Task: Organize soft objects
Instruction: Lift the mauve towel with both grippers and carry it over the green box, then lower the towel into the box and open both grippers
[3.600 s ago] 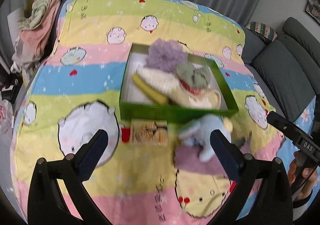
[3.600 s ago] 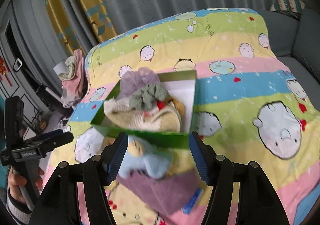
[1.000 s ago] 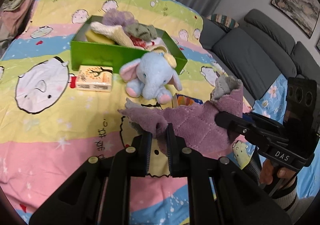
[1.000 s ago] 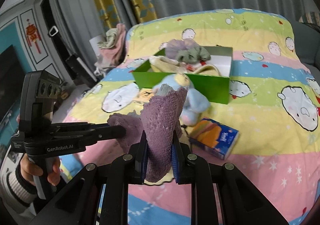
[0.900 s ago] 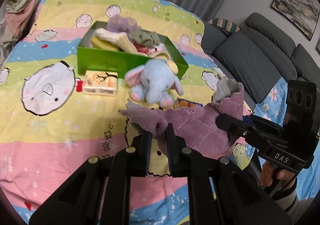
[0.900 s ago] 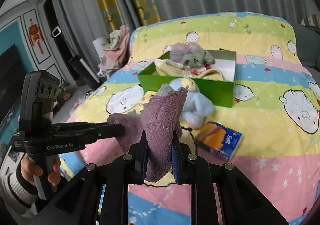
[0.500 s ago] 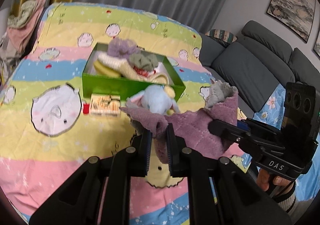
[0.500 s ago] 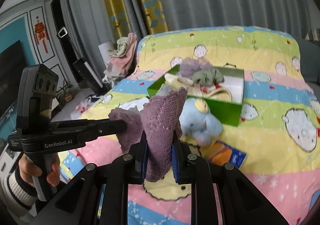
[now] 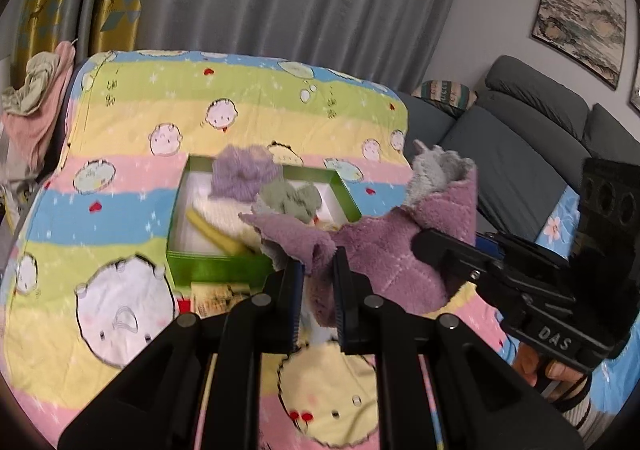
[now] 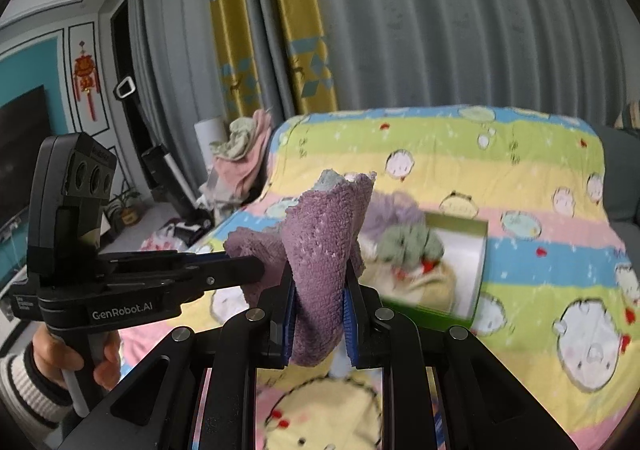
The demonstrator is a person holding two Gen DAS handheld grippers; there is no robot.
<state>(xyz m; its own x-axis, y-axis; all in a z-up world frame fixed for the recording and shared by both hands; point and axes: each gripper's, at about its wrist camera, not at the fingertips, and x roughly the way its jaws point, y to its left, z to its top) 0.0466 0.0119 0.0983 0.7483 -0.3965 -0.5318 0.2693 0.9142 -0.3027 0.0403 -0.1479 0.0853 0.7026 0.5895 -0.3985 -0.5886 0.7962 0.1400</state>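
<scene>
- Purple towel point(image 9: 384, 250) hangs in the air in the left wrist view, one corner clenched in the left gripper point(image 9: 317, 270), the other end pinched by the right gripper point(image 9: 432, 246). Behind it, a green box point(image 9: 216, 268) of soft things sits on the striped blanket point(image 9: 120, 177).
- Right wrist view: the right gripper point(image 10: 318, 290) is clamped on the towel point(image 10: 324, 242), with the left gripper point(image 10: 256, 270) gripping its far corner; the box point(image 10: 478, 278) lies beyond.

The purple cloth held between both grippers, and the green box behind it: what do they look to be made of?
Purple cloth: seemingly plush fleece or terry, matte, with fuzzy pile, stitched quilt lines and a grey reverse at the raised corner; it sags between the left gripper and right gripper. Green box: probably glossy paperboard, with thin straight walls, a slight sheen outside and a white inside.
</scene>
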